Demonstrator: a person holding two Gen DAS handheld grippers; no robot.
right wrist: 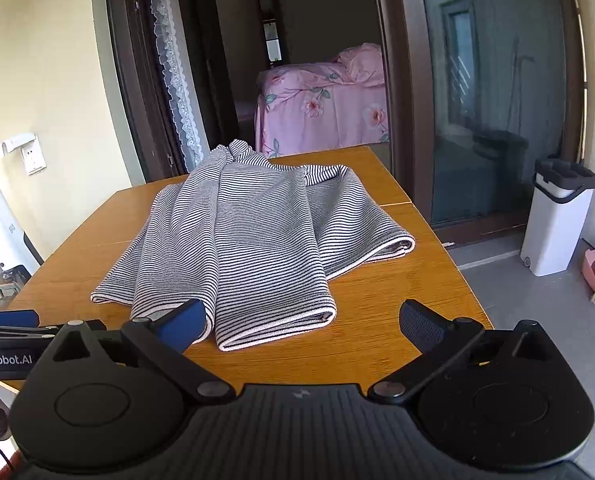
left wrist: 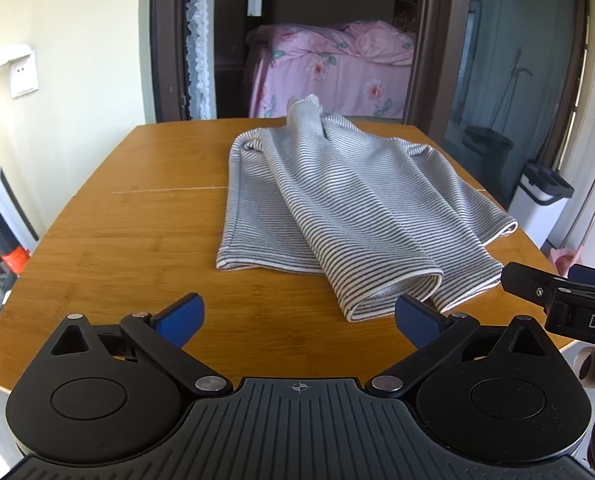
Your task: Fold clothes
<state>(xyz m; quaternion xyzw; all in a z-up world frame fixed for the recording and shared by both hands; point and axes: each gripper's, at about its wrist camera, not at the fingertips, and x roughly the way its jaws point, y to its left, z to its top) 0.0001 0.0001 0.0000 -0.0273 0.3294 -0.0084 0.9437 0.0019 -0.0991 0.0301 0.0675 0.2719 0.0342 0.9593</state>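
Left gripper (left wrist: pixel 299 318): jaws spread wide, holding nothing, poised over the near edge of the wooden table (left wrist: pixel 129 216). Right gripper (right wrist: pixel 301 324): likewise spread and empty; its left blue pad sits in front of the garment's near hem. The striped shirt (left wrist: pixel 337 200) lies partly folded mid-table, one folded panel overlapping toward the grippers. Only the right view shows the white bin (right wrist: pixel 553 216) fully; the left view alone shows the wall switch (left wrist: pixel 23 74) clearly. Beyond, a pink floral bed (left wrist: pixel 329 68).

garment (left wrist: pixel 337 200): grey-white thin stripes | table (left wrist: pixel 137 220): honey-brown wood | bedspread (left wrist: pixel 329 68): pink, floral | bin (right wrist: pixel 553 220): white, black lid
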